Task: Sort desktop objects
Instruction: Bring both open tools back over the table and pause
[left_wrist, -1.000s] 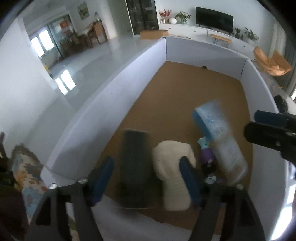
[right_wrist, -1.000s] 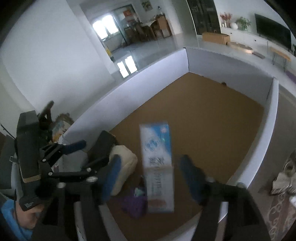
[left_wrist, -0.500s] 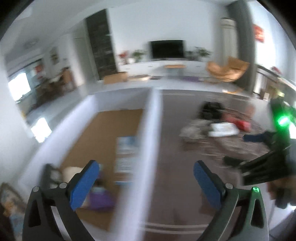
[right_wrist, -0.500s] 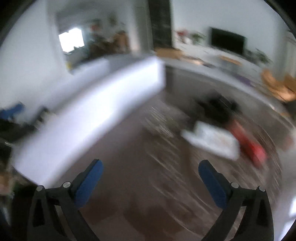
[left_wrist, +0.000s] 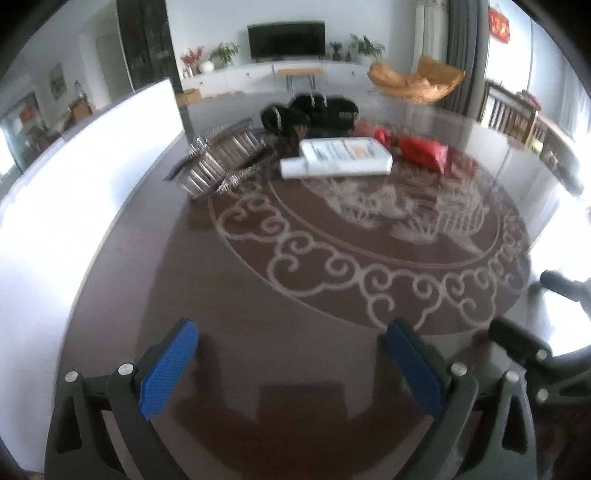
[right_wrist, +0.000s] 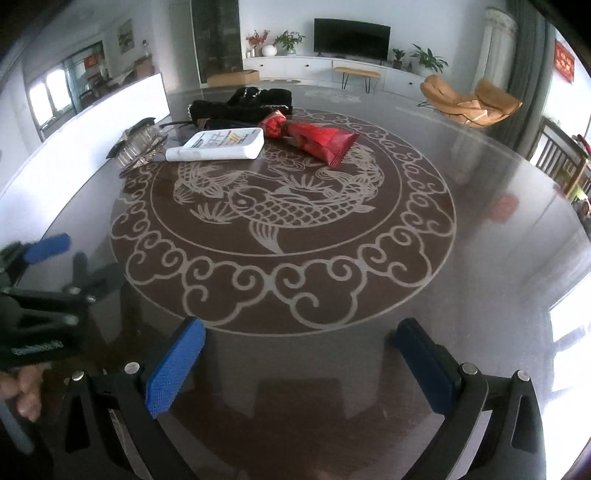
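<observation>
On the far side of a dark round glass table (right_wrist: 480, 221) lies a pile: a white flat bottle (right_wrist: 218, 144) (left_wrist: 338, 158), red snack packets (right_wrist: 321, 139) (left_wrist: 421, 149), a black fabric pouch (right_wrist: 243, 103) (left_wrist: 314, 110) and a silvery ribbed item (right_wrist: 138, 142) (left_wrist: 218, 162). My left gripper (left_wrist: 291, 365) is open and empty over the near table. My right gripper (right_wrist: 301, 363) is open and empty too. Both are well short of the pile. The left gripper also shows at the left of the right wrist view (right_wrist: 40, 291).
A white-walled box (left_wrist: 74, 192) (right_wrist: 92, 133) stands along the table's left side. The table has a pale koi and cloud pattern (right_wrist: 280, 210) in its middle. Chairs and a TV cabinet lie beyond the table.
Both grippers have swung away from the white-walled box with its items to the round table. Both were open and empty then as now.
</observation>
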